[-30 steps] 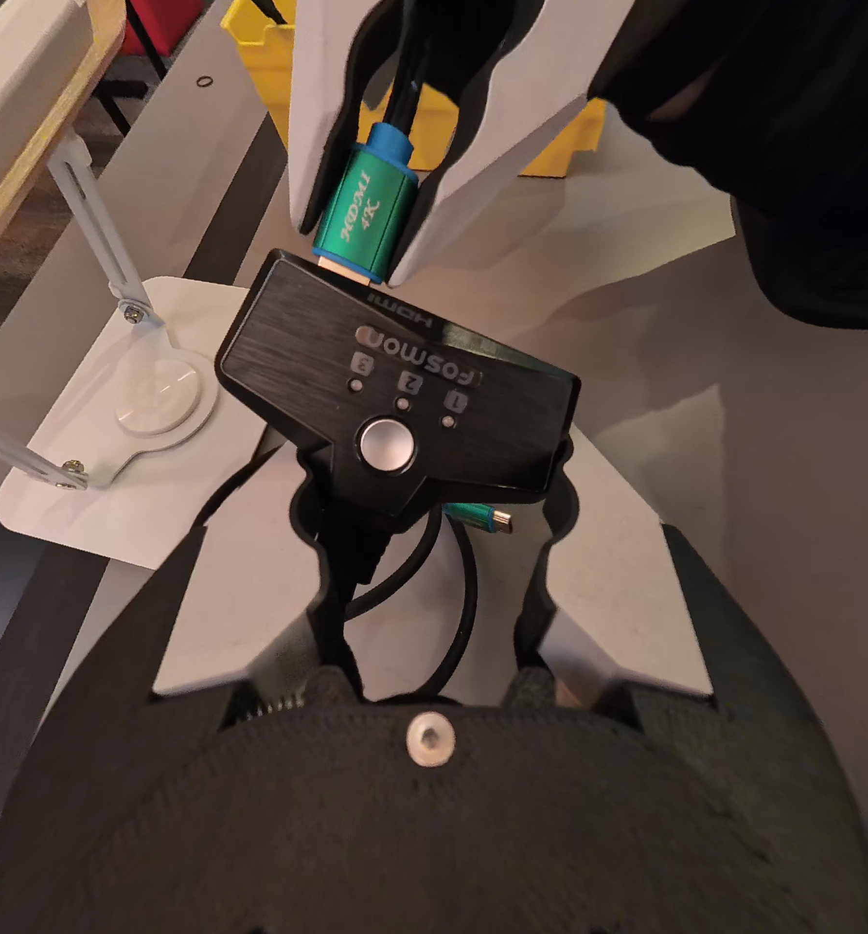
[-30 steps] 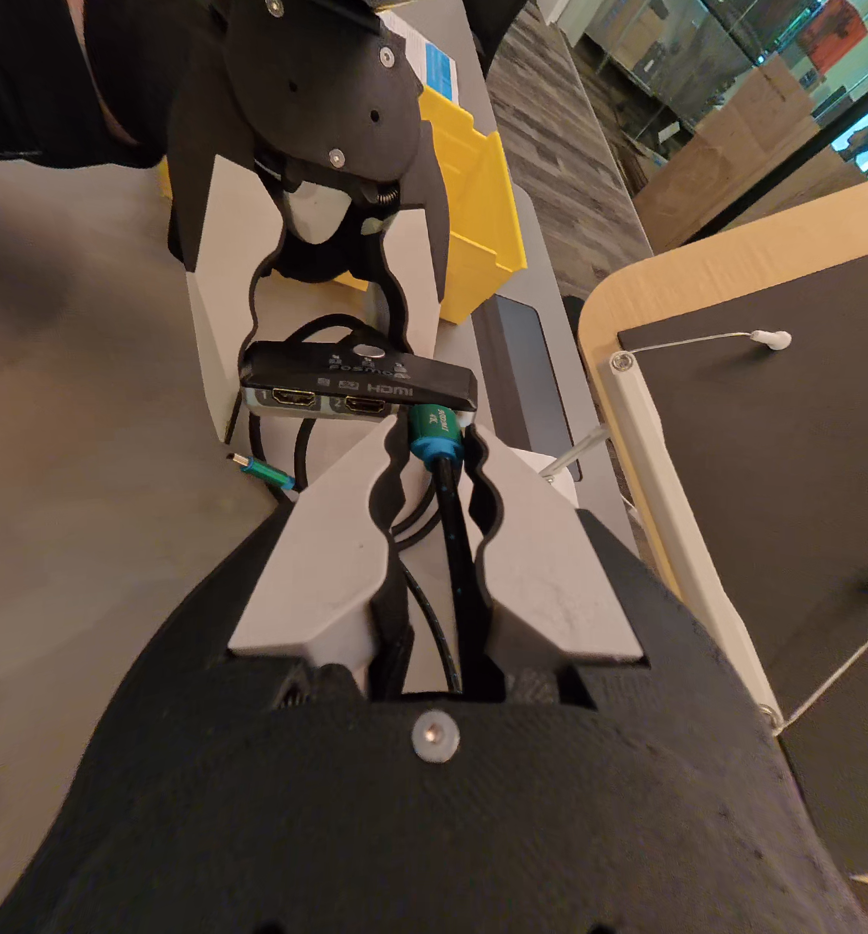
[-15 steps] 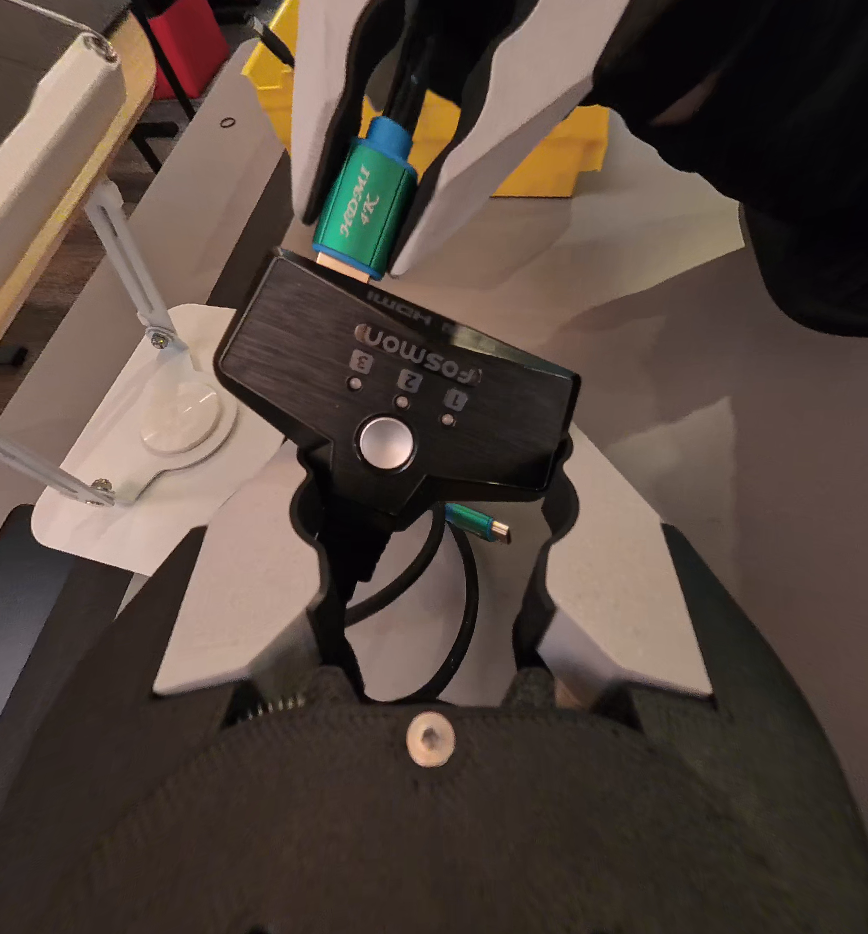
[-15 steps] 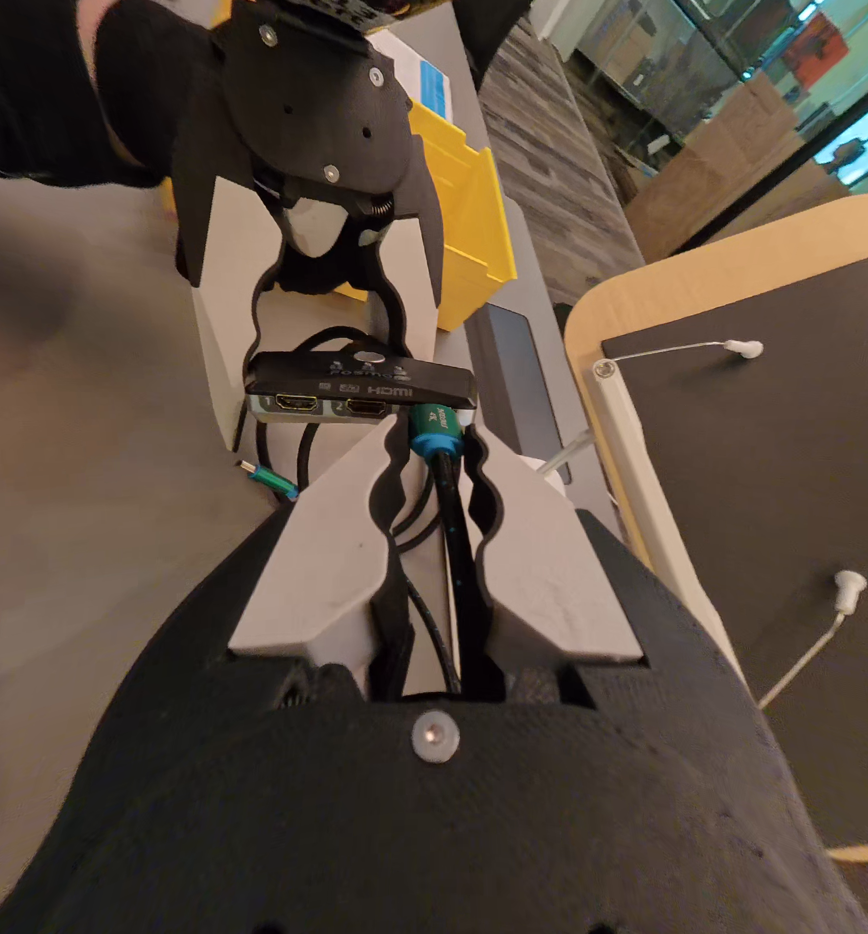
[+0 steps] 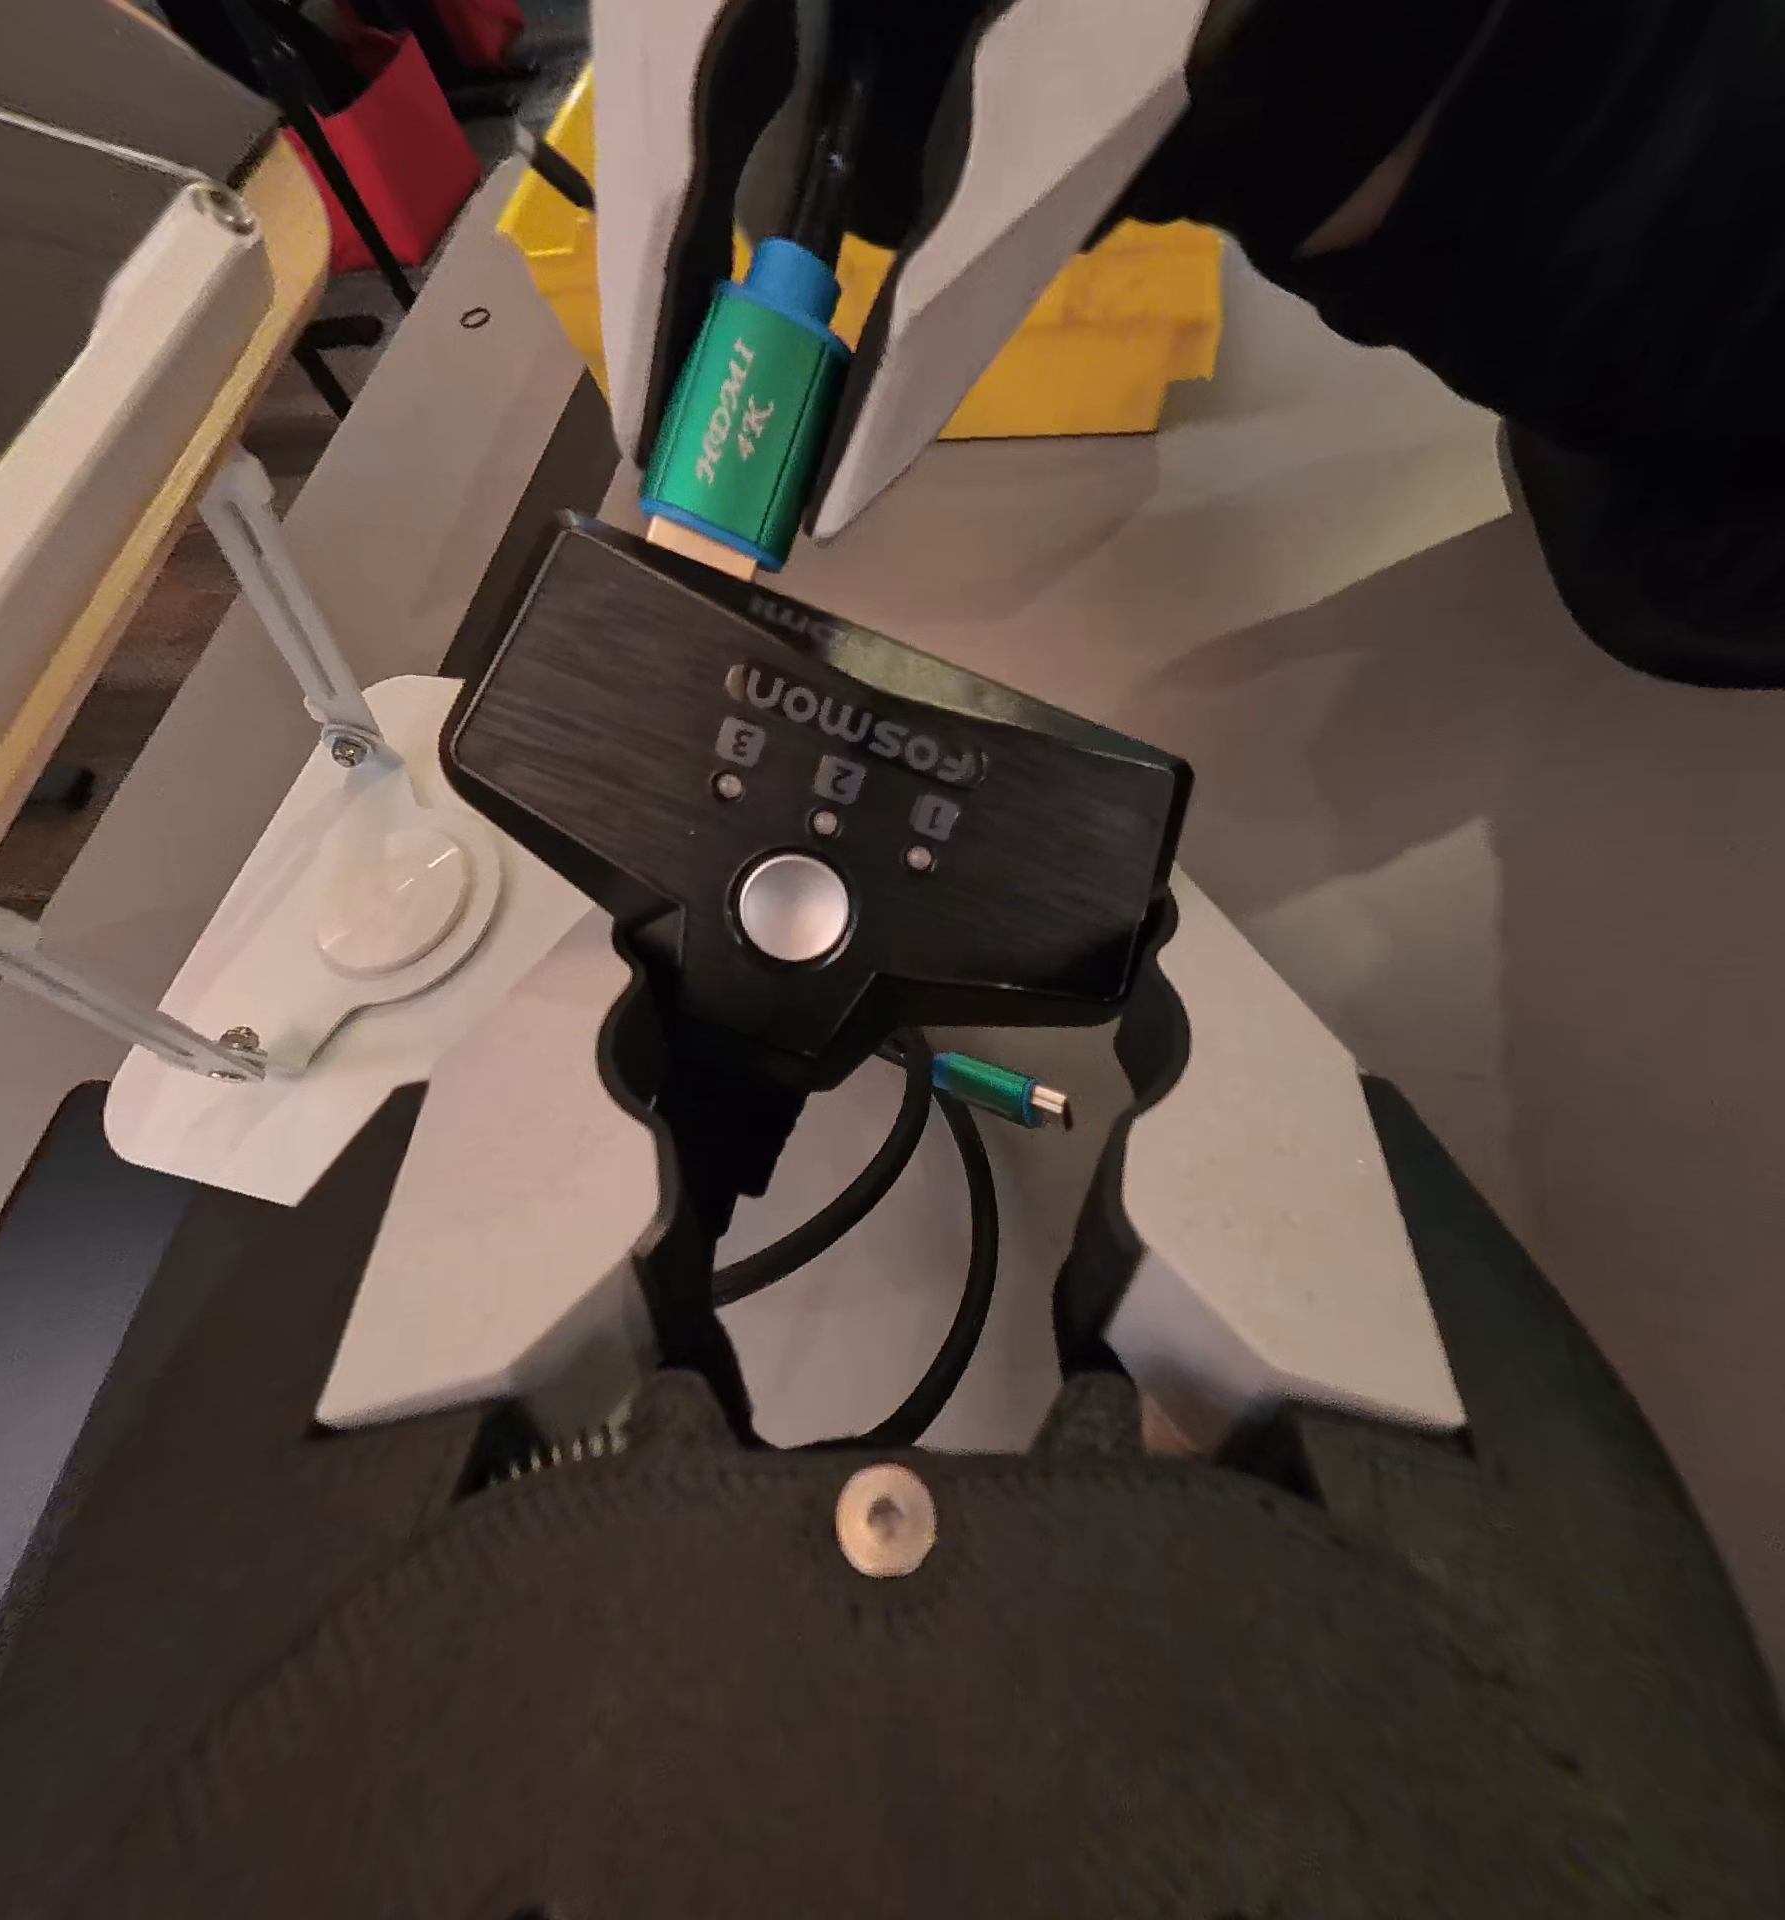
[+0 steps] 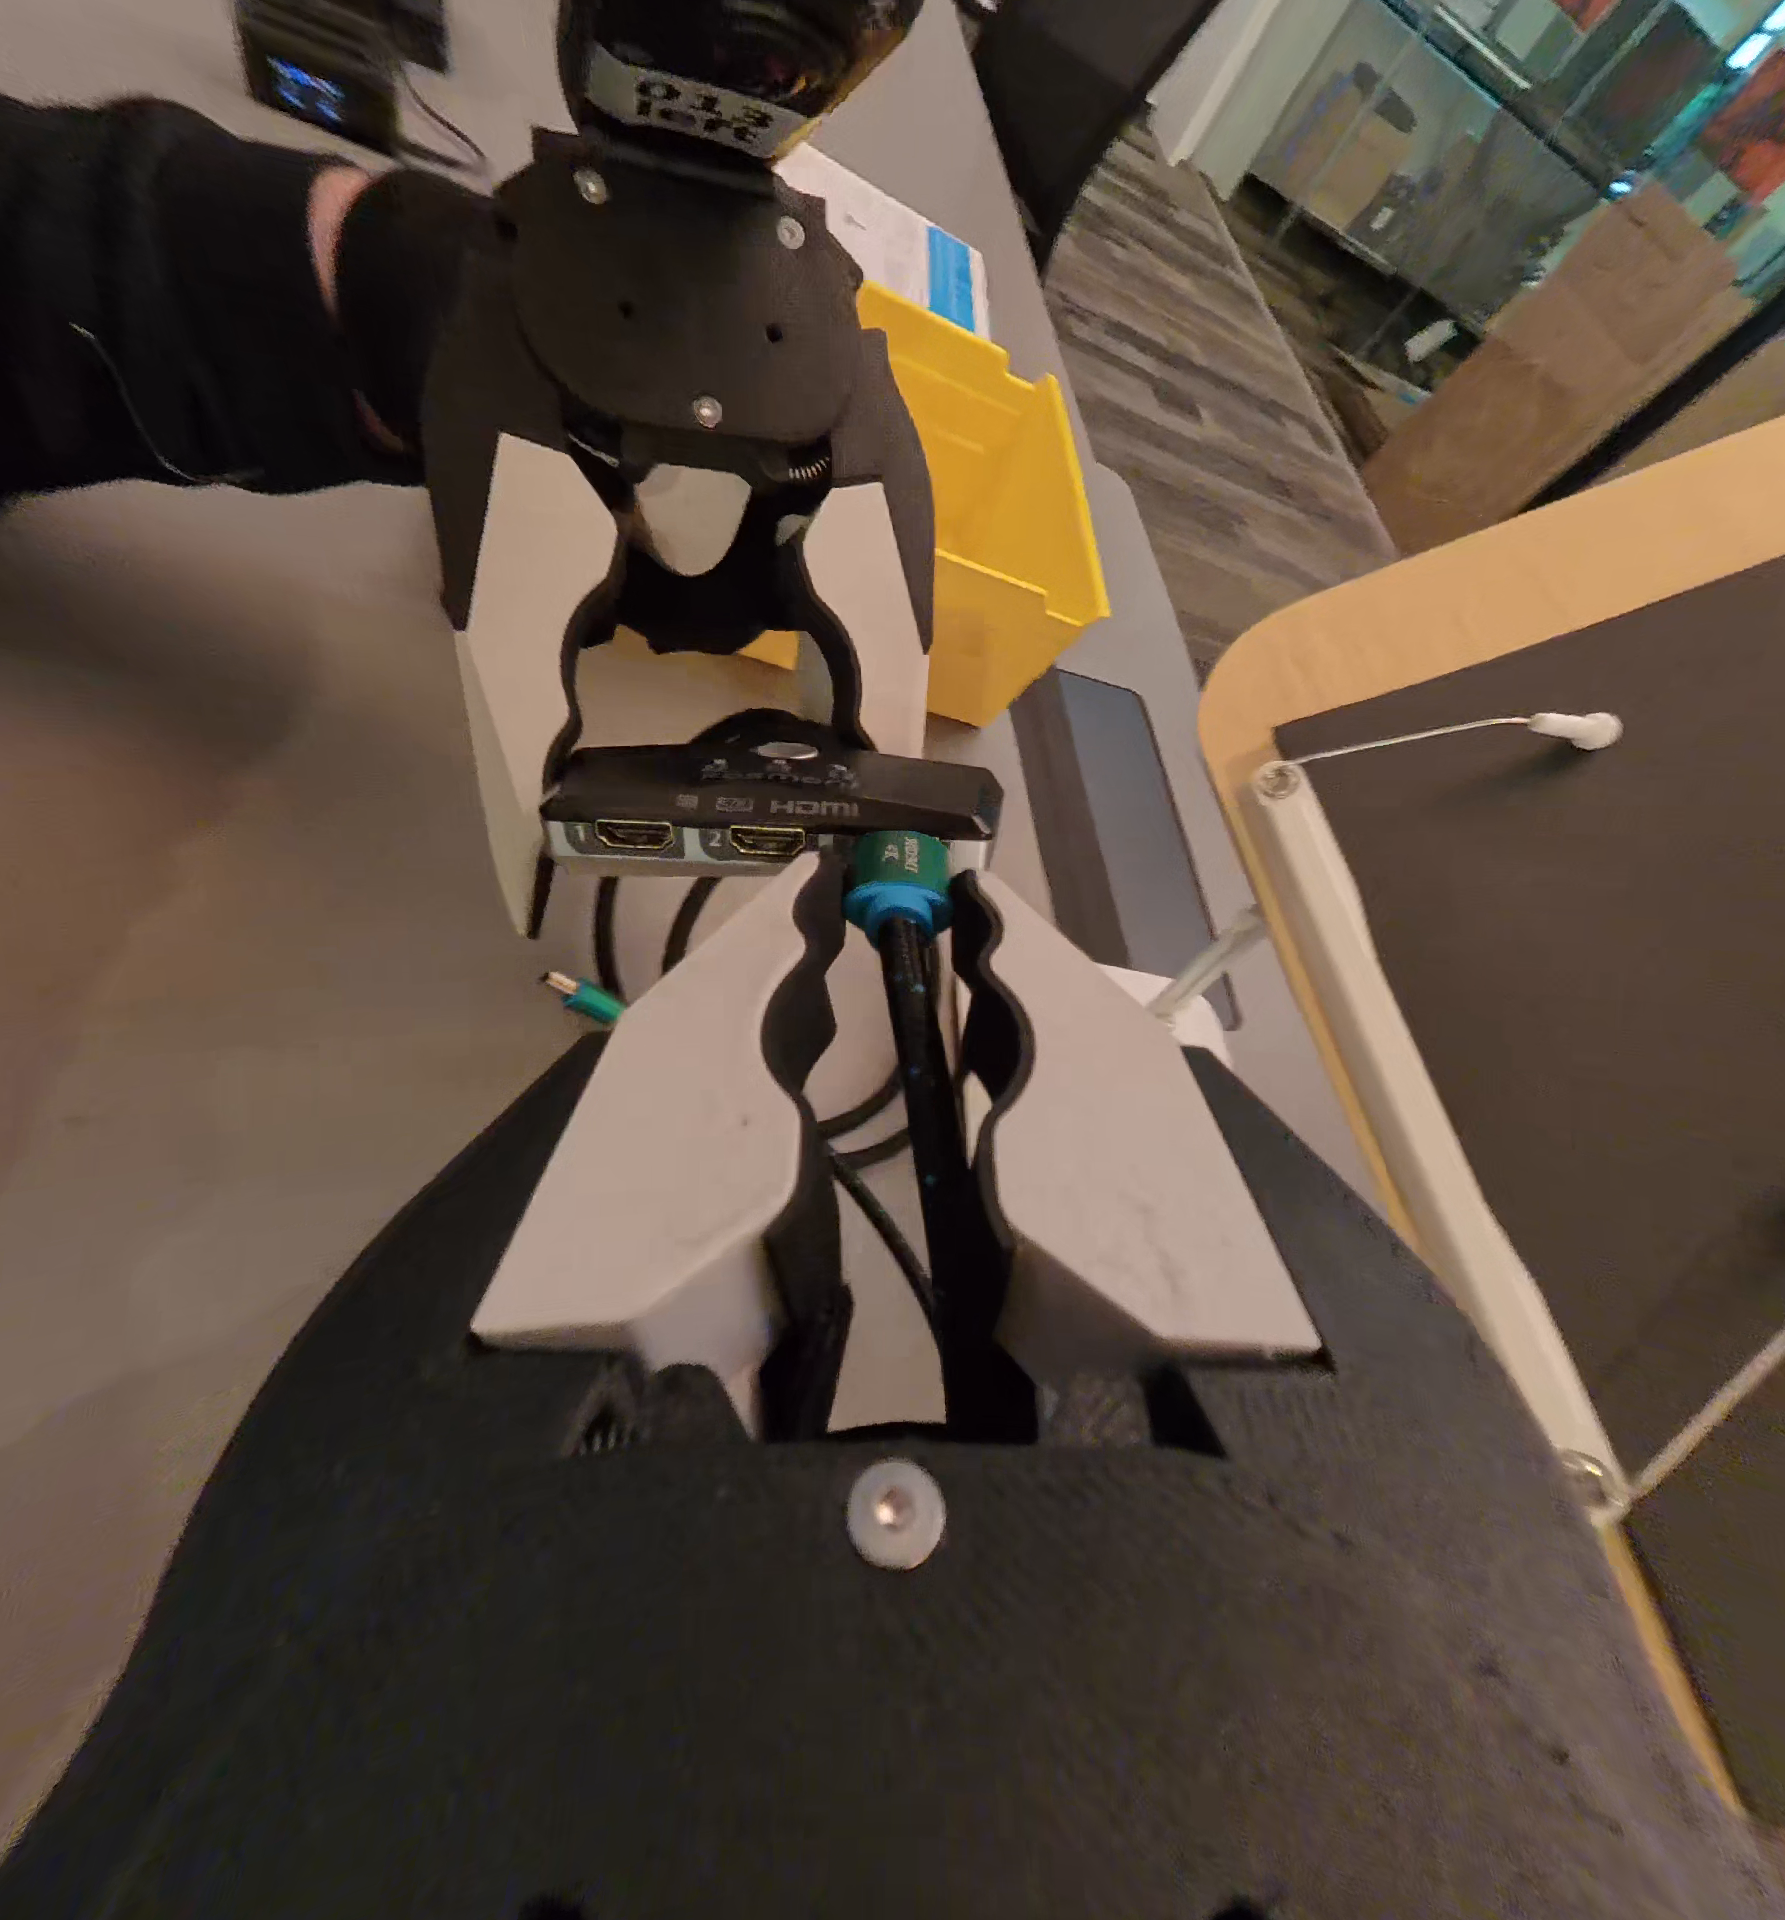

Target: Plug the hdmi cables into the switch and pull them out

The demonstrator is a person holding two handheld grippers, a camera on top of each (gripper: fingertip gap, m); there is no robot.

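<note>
Right gripper (image 6: 883,914), clamped on the plug (image 5: 742,416), has drawn it partly out; left gripper (image 5: 893,997) still grips the switch (image 5: 815,779)

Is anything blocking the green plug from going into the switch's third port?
Nothing visible does. The green plug, held in the right tool, has its metal tip right at the switch's edge. The left tool holds the switch from the opposite side.

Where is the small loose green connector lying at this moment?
The small green connector lies on the grey table, seen in the left wrist view between the left gripper's fingers, just below the black HDMI switch.
</note>
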